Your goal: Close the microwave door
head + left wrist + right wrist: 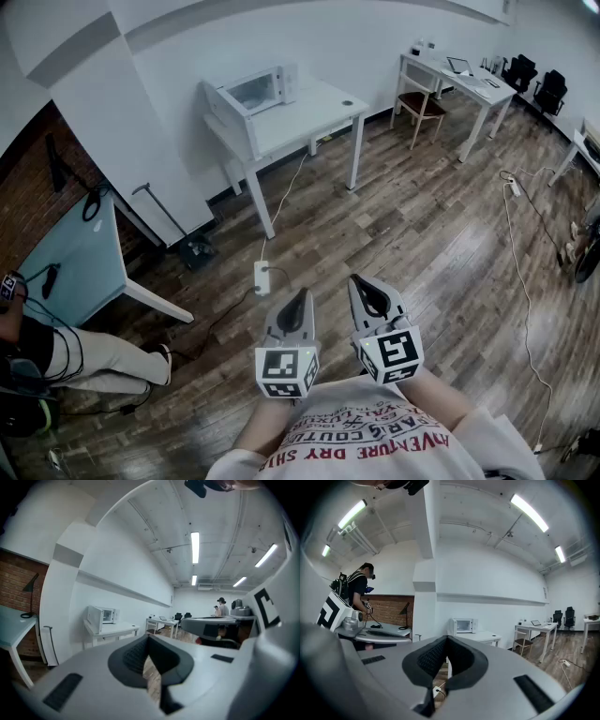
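Note:
A white microwave stands on a white table against the far wall, well ahead of me across the wooden floor. Its door looks swung open toward the left. The microwave is small in the left gripper view, and the microwave is small in the right gripper view too. My left gripper and right gripper are held side by side close to my body, above the floor. Both are shut with nothing between the jaws, and both are far from the microwave.
A power strip and its cable lie on the floor between me and the table. A glass-topped desk and a seated person are at the left. A desk with a laptop, a chair and floor cables are at the right.

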